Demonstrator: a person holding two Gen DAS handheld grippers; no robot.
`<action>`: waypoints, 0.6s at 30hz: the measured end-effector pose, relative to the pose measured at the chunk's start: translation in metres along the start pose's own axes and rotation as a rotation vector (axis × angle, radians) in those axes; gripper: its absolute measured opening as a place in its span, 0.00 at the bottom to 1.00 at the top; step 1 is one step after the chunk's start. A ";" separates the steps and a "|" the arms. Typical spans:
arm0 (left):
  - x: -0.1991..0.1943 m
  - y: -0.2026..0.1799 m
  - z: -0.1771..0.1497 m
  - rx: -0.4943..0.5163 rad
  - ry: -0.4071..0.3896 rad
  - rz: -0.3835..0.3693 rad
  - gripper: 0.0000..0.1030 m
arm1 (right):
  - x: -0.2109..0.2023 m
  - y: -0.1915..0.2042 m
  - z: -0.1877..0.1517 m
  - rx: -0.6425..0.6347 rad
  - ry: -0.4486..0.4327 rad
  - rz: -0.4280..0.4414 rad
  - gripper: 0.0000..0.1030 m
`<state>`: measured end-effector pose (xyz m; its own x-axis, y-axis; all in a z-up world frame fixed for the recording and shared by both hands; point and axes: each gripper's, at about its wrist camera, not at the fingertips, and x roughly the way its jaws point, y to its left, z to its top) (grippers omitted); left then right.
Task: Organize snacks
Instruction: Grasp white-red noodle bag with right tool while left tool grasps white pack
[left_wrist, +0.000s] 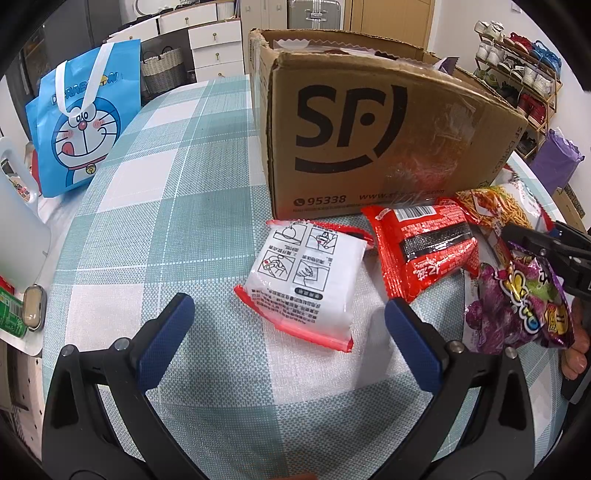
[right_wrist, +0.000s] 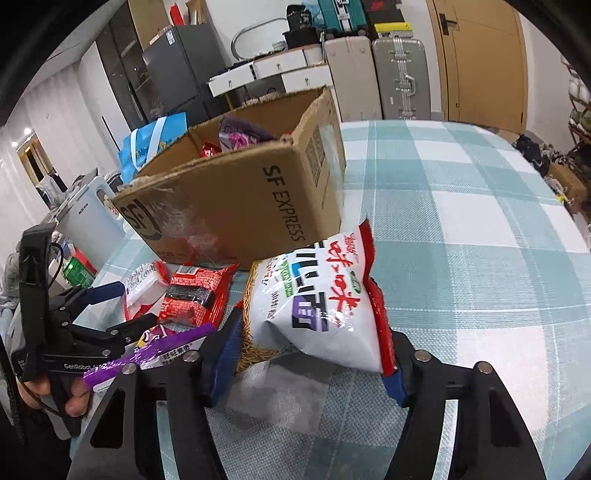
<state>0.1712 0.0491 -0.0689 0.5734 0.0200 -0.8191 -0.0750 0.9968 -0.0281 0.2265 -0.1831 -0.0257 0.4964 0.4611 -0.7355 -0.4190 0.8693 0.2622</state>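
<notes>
My right gripper (right_wrist: 306, 369) is shut on a white snack bag (right_wrist: 317, 295) with red edges and a window of orange sticks; both blue pads press its lower end. That bag (left_wrist: 495, 210) sits beside the open SF cardboard box (left_wrist: 369, 129) (right_wrist: 240, 199), which holds several packets. My left gripper (left_wrist: 288, 301) stands open just above the cloth with nothing between its fingers, close in front of a white packet (left_wrist: 303, 284) with red seams. A red noodle packet (left_wrist: 424, 251) and a purple candy bag (left_wrist: 517, 306) lie to its right.
The table (left_wrist: 166, 184) has a teal and white checked cloth. A blue Doraemon bag (left_wrist: 81, 122) stands at the back left, with a white jug (left_wrist: 14, 221) and a green can (left_wrist: 11, 310) at the left edge. A shoe rack (left_wrist: 517, 66) stands behind.
</notes>
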 end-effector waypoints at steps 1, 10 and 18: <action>0.000 0.000 0.000 0.000 0.000 0.000 1.00 | -0.002 -0.001 0.000 -0.001 -0.007 -0.003 0.59; -0.003 0.001 0.000 -0.002 -0.004 -0.019 0.98 | -0.017 -0.008 0.001 0.025 -0.057 0.036 0.57; -0.008 0.005 0.001 0.007 -0.040 -0.012 0.63 | -0.018 -0.008 0.002 0.030 -0.068 0.047 0.57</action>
<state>0.1672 0.0537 -0.0618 0.6061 0.0108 -0.7953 -0.0625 0.9975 -0.0340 0.2222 -0.1979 -0.0133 0.5277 0.5120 -0.6778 -0.4205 0.8507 0.3153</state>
